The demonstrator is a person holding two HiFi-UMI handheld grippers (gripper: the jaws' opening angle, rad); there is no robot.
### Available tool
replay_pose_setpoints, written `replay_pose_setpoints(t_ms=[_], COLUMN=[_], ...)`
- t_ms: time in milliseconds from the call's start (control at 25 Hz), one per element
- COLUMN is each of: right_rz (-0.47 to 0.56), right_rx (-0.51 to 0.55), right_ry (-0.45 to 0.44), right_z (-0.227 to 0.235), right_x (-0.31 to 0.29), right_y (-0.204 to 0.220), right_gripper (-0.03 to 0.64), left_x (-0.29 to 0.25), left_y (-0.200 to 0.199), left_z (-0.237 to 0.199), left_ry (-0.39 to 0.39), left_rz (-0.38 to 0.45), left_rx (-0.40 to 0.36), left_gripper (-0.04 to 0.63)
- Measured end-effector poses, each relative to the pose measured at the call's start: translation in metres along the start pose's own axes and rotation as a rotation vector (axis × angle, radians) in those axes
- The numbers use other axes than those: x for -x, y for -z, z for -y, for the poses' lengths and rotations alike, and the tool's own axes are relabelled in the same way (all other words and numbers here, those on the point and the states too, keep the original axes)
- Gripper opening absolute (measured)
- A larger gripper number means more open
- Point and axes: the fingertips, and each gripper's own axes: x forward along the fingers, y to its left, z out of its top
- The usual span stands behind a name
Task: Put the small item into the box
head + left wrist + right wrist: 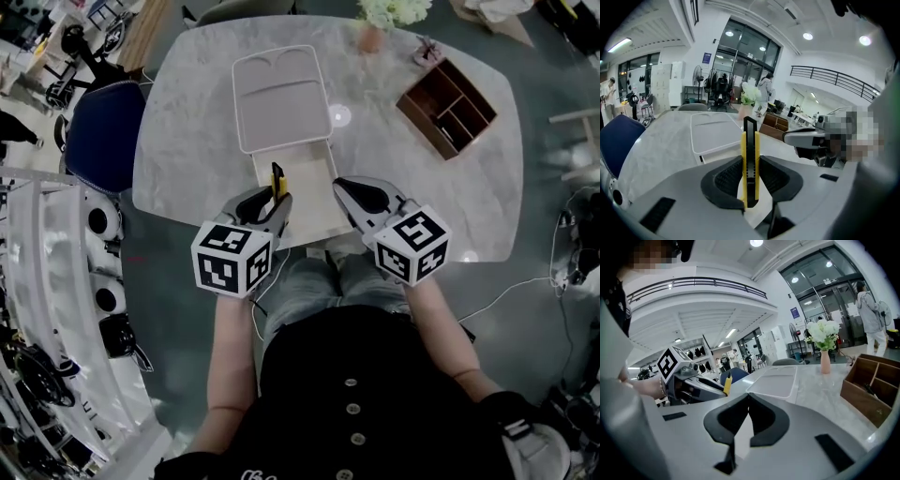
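The open box point(307, 183) sits at the tabletop's point(187, 122) near edge, its mouth unobstructed from above. The left gripper point(279, 199), clamping a yellow knife point(277, 178), and the right gripper point(340, 185), jaws together, flank the box closely, leaving a narrow lane between them. The lid point(281, 98) spreads beyond the box toward the far edge. The tabletop's left half is bare, and a blue chair point(105, 136) stands against the left edge. A wooden organizer point(448, 108) occupies the far right part, and a vase point(372, 37) stands at the far edge. Both are well apart from the box.
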Motion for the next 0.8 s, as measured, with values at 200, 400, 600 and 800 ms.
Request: replay_pose_setpoints(t_ms=[200, 400, 600, 800], right_rz=[-0.01, -0.021, -0.038, -0.04], right_rx=[-0.026, -0.049, -0.068, -0.104], right_ry=[0.042, 0.076, 0.098, 0.102], right_z=[0.01, 0.021, 0.029, 0.037], right_x=[0.005, 0.01, 0.013, 0.013], right_y=[0.009, 0.018, 0.026, 0.034], right_gripper=[0.002, 0.002, 0.002, 0.002], left_x=[-0.021, -0.04, -0.056, -0.073], left_y=[0.008, 0.016, 0.024, 0.037], left_z=[0.003, 0.003, 0.0, -0.004], left_ry=[0.038, 0.051, 0.057, 0.049], left_rz=[-0.075, -0.154, -0.227, -0.324], left_rx=[-0.037, -0.103, -0.152, -0.244], left_gripper=[0.124, 0.124, 0.124, 0.124])
